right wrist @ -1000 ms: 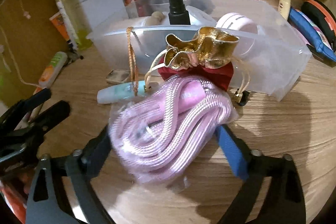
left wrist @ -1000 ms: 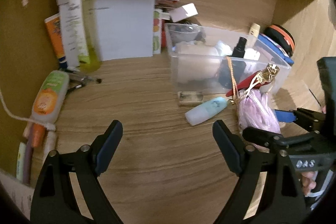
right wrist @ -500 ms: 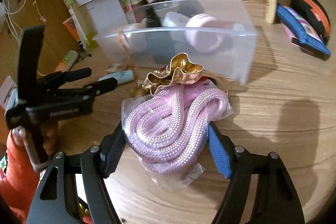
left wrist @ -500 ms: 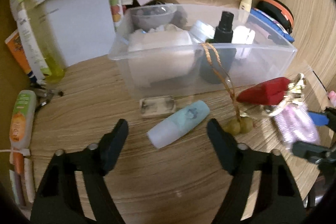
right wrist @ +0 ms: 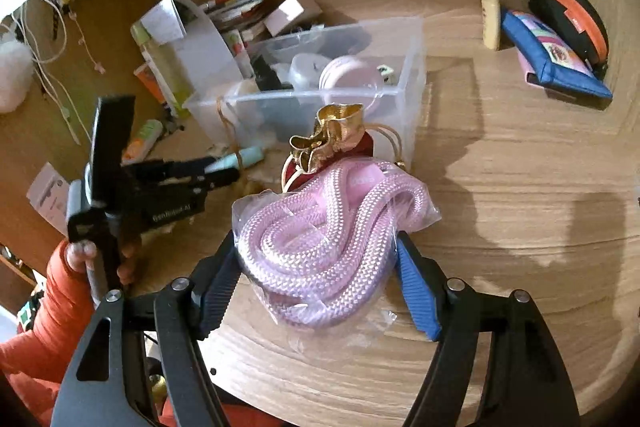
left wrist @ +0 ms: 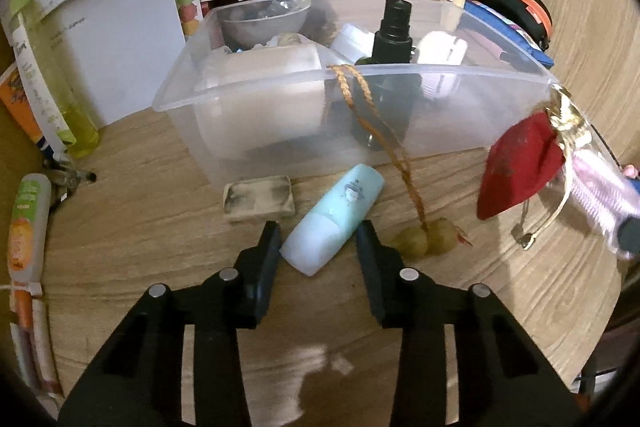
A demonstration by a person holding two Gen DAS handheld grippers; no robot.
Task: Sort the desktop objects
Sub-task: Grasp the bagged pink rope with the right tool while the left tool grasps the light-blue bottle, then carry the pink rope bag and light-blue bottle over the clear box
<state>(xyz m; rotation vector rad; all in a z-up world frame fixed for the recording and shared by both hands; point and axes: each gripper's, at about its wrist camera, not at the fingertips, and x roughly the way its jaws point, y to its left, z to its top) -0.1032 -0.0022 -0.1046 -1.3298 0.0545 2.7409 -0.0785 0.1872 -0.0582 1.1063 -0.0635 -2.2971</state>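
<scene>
Left gripper: jaws have just been closing around the pale blue tube lying on the desk; the tube's near end sits between the pads, though a sliver of gap shows on each side, so not yet clamped as far as I can see
Right gripper: clenched on a bagged coil of pink rope; a red pouch with a gold frill rides along on top of it, held up off the desk
Change: a second ago the left jaws stood wide over bare wood, short of the tube; now they straddle it; the rope bundle has lifted away from the front of the bin
Meaning: my guess is the tube gets picked up next, and both loads are headed for sorting
Bin: clear plastic, just behind the tube; inside are a black spray bottle, a white roll, a grey bowl and a white jar; a brown cord hangs over its front rim down to two olive beads on the desk
Beside the tube: a small smudged block, just left of it
</scene>
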